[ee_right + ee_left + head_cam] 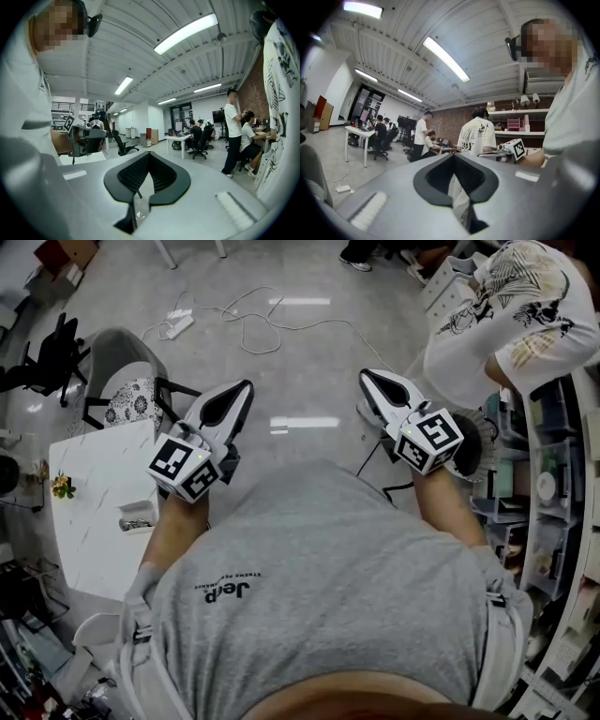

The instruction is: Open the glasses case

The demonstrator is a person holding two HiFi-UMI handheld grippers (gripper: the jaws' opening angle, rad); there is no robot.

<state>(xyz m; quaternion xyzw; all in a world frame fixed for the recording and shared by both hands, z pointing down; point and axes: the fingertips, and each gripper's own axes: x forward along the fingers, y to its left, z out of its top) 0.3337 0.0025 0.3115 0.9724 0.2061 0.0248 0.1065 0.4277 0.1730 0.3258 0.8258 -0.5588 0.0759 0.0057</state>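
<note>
- Plainly, both grippers are held out in front of the person's chest, up in the air and apart from each other. Neither touches anything.
- Left gripper (246,386): in its own view the two dark jaws meet at the tips (453,155) and form a shut spade shape. Nothing sits between them; only the far room shows through the hollow behind the tips.
- Right gripper (367,377): its jaws are likewise pressed together at the tips (147,154) — fully closed, with nothing in them.
- Each gripper's marker cube shows in the head view, the left one (183,465) above the left forearm and the right one (429,439) above the right forearm.
- Both grippers point away from the person's grey T-shirt (328,587), over the bare grey floor (300,343).
- A white table (94,521) stands at the person's left, below and beside the left gripper.
- On the table, near its right edge and just beside the left forearm, lies a small grey thing (138,514). It is too small to say whether it is the glasses case.
- A little potted plant (63,487) stands on the table's left part, well apart from that thing.
- A second person in a white printed shirt (506,306) stands to the right, near the right gripper — the two are not touching.
</note>
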